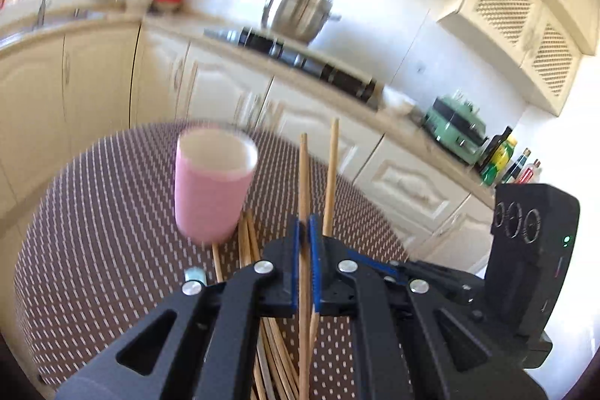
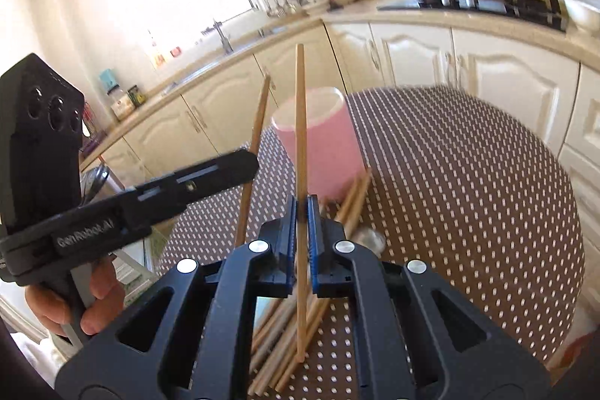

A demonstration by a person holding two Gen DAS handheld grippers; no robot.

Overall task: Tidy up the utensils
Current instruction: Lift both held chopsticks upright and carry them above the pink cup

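Two chopsticks are standing nearly upright in the tongs, one per gripper, above the round dotted table (image 2: 468, 175). The pink cup (image 2: 318, 145) is sitting largest among the task's things: in the right wrist view it is filling the middle of the frame, directly beyond the right gripper (image 2: 302, 212); in the left wrist view the cup (image 1: 213, 190) is lying up and to the left of the left gripper (image 1: 304, 231). So the right gripper looks better lined up with the cup's open mouth — the left one would need to swing leftward in its frame.

A loose pile of chopsticks (image 2: 296, 332) is lying flat at the cup's foot, fanning toward the lower edge of both frames.

The right gripper is clamping narrow on its chopstick (image 2: 300, 122), long axis top to bottom. The left gripper is likewise pinching its chopstick (image 1: 304, 182) — a vertical axis too.

Judging from this, each stick is wanting tipping over the rim, thin end down.
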